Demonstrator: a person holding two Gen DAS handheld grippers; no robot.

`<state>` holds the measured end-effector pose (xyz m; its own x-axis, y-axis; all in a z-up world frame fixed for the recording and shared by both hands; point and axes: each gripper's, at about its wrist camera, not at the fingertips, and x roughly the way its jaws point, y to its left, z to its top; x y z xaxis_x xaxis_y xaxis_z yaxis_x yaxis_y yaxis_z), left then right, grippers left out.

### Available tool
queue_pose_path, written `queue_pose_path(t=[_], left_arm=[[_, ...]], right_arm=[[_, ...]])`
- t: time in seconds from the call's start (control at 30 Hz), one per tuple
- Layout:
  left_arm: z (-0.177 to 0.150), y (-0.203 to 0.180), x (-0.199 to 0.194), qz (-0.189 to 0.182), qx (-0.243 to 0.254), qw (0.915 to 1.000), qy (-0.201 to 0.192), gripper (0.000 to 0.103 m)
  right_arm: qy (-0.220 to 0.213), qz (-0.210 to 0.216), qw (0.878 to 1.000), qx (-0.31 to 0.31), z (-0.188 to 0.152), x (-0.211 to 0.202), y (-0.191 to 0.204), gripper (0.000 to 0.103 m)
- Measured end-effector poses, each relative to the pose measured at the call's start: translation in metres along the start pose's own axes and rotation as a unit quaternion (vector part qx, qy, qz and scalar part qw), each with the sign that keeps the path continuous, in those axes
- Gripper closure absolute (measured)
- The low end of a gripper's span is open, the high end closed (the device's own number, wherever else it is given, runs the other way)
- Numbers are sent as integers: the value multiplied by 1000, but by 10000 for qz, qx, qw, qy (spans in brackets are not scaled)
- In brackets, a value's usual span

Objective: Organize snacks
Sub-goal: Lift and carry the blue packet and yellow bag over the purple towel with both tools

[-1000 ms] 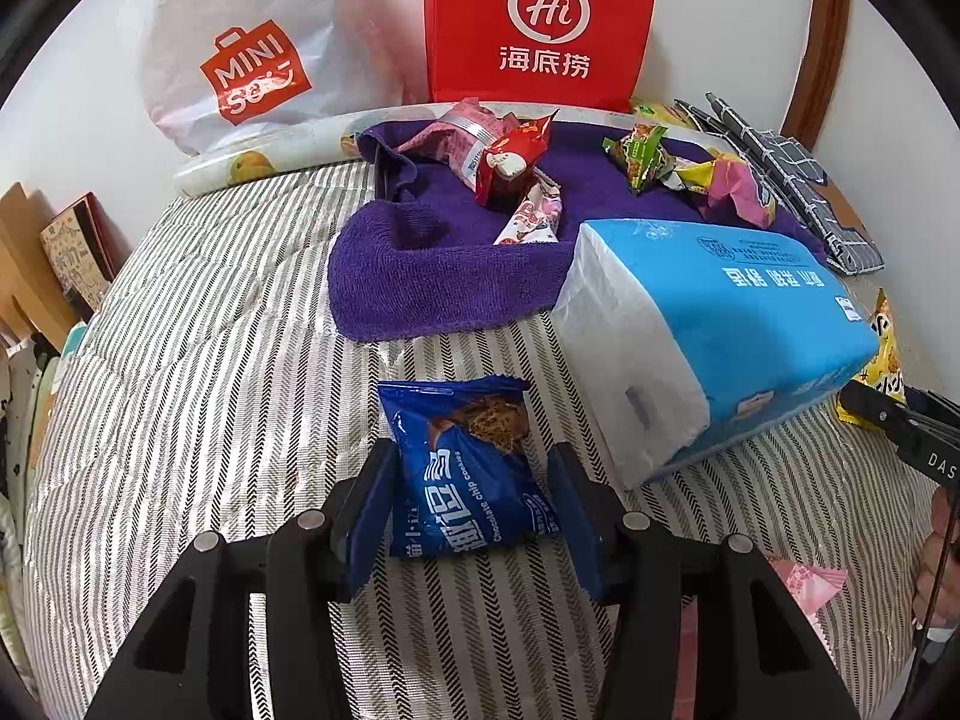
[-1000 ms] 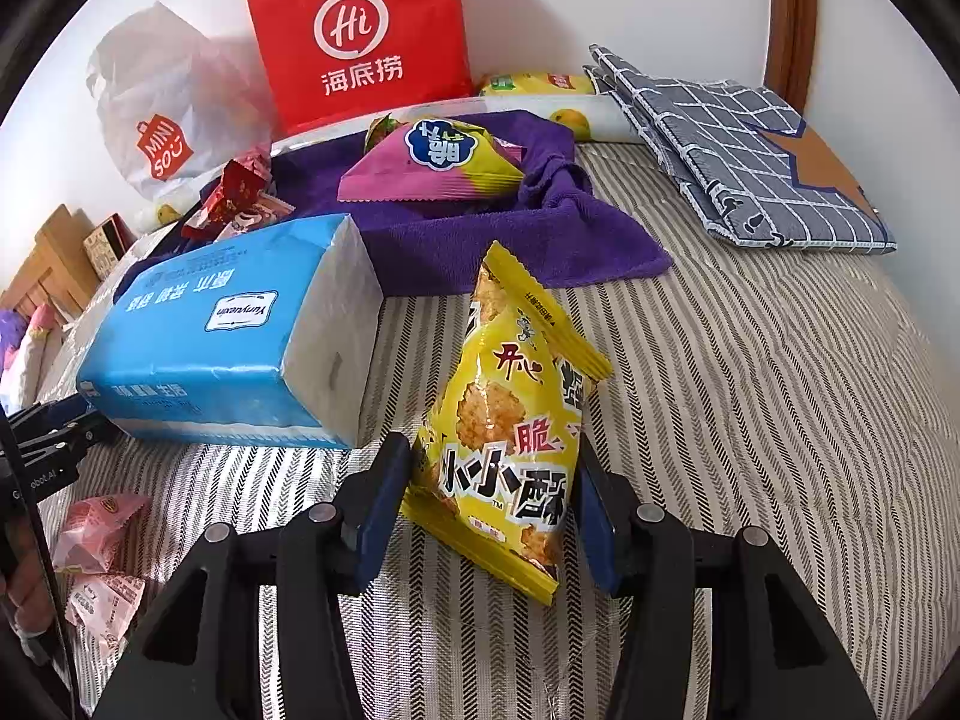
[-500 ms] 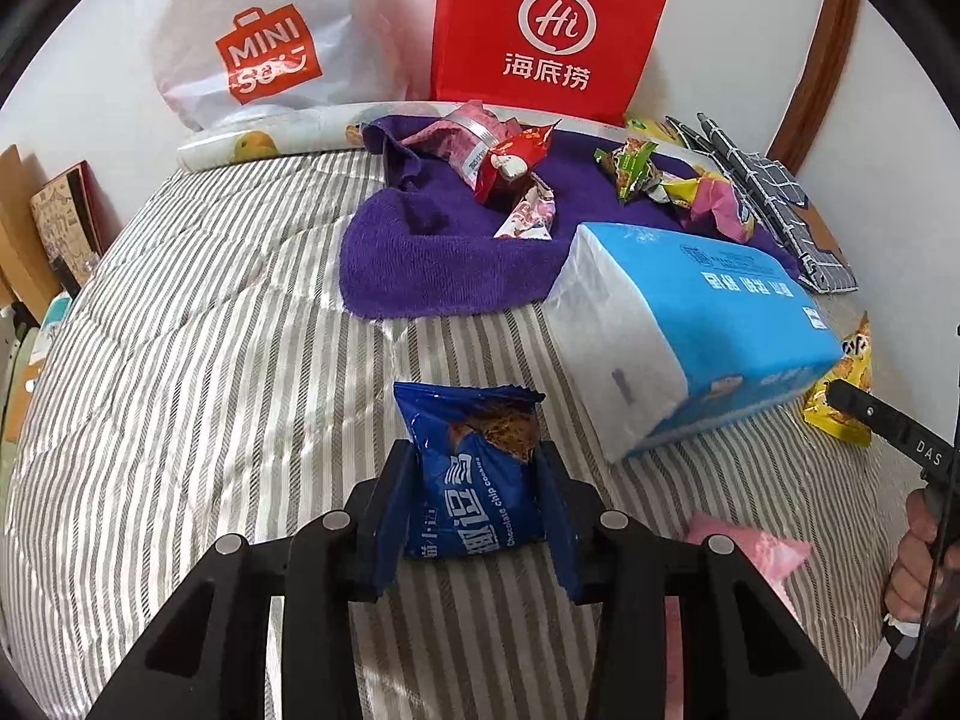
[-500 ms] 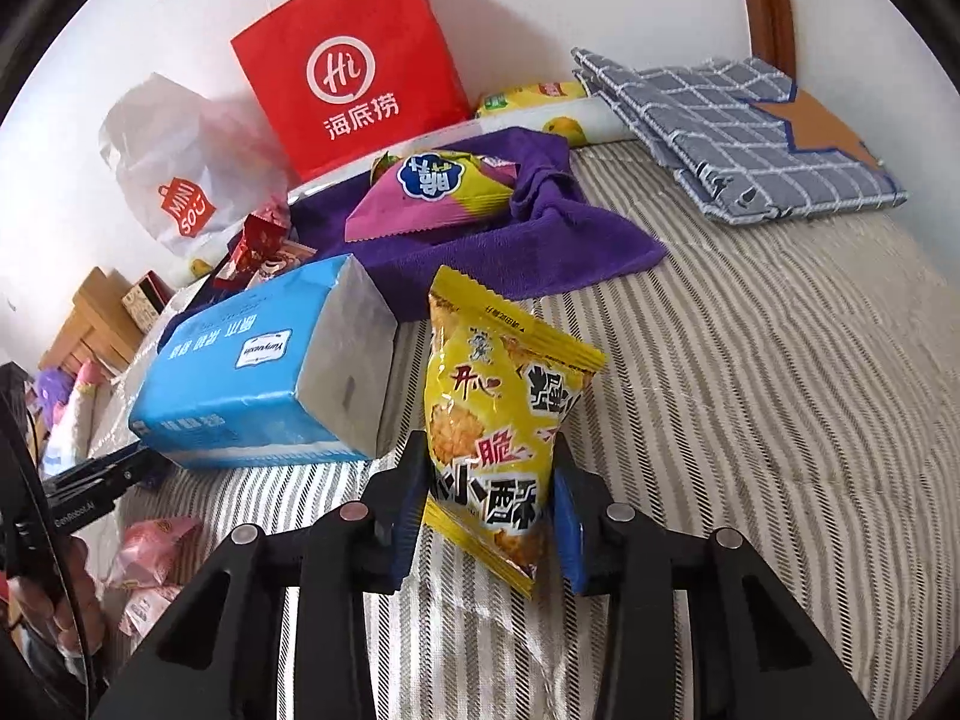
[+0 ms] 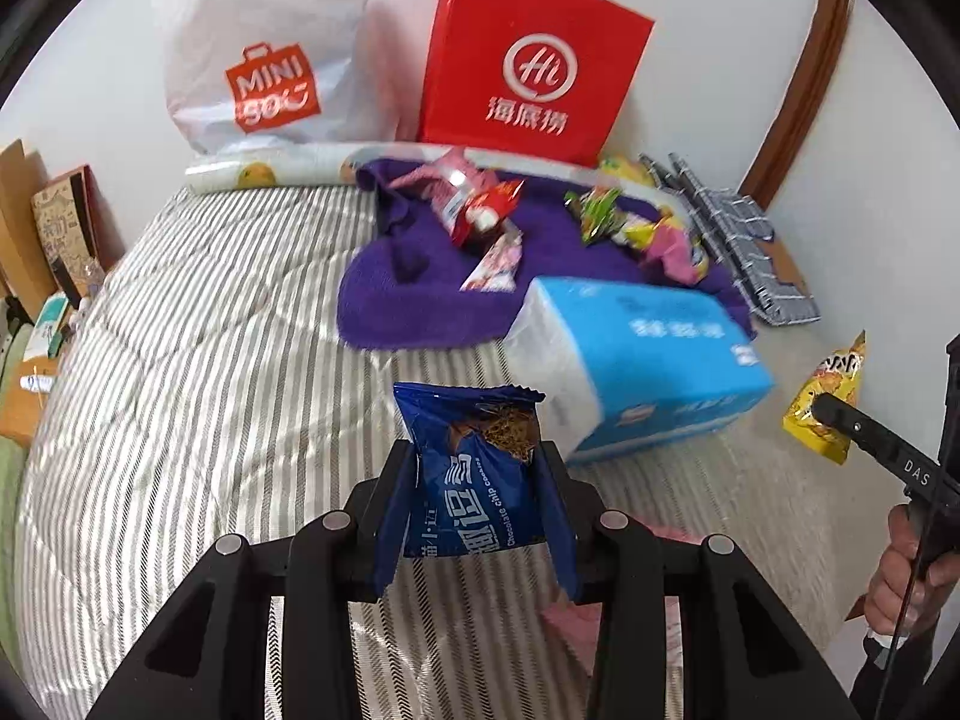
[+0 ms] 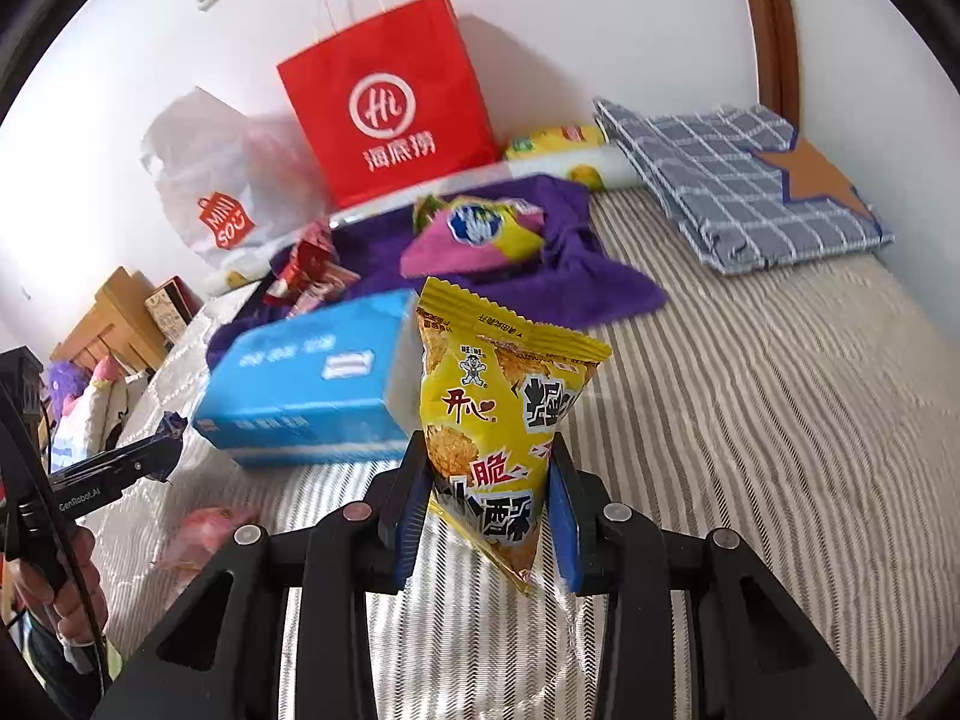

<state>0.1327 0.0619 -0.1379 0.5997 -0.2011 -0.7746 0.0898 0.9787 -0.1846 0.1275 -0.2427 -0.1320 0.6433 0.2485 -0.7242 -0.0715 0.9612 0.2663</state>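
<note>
Both packets are up off the bed: left gripper (image 5: 474, 507) clamps the blue cookie pack (image 5: 474, 468), right gripper (image 6: 487, 507) the yellow crisps bag (image 6: 498, 414) — light, crinkly, slippery, probably crushable, so pinch the lower edges gently.

Two fisheye wrist views, each tilted down along its own fingers over a striped bed (image 5: 198, 360). Left view close behind the left gripper (image 5: 477, 501), facing the wall. Right view likewise close behind the right gripper (image 6: 487, 504). Shared: red paper bag (image 5: 528, 60) upper centre, blue tissue pack (image 6: 306, 384) mid-frame, purple towel (image 5: 408, 300).
</note>
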Motion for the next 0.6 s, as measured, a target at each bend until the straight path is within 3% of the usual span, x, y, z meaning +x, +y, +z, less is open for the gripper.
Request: queue_pose_path(t=[0.3, 0.6], left_arm=[[40, -11, -19, -153, 3, 9995, -292, 65], [98, -12, -24, -120, -15, 9983, -577, 65]], right_arm=[[-317, 26, 9992, -239, 45, -21, 22, 67], [-570, 142, 9971, -477, 102, -13, 44, 67]])
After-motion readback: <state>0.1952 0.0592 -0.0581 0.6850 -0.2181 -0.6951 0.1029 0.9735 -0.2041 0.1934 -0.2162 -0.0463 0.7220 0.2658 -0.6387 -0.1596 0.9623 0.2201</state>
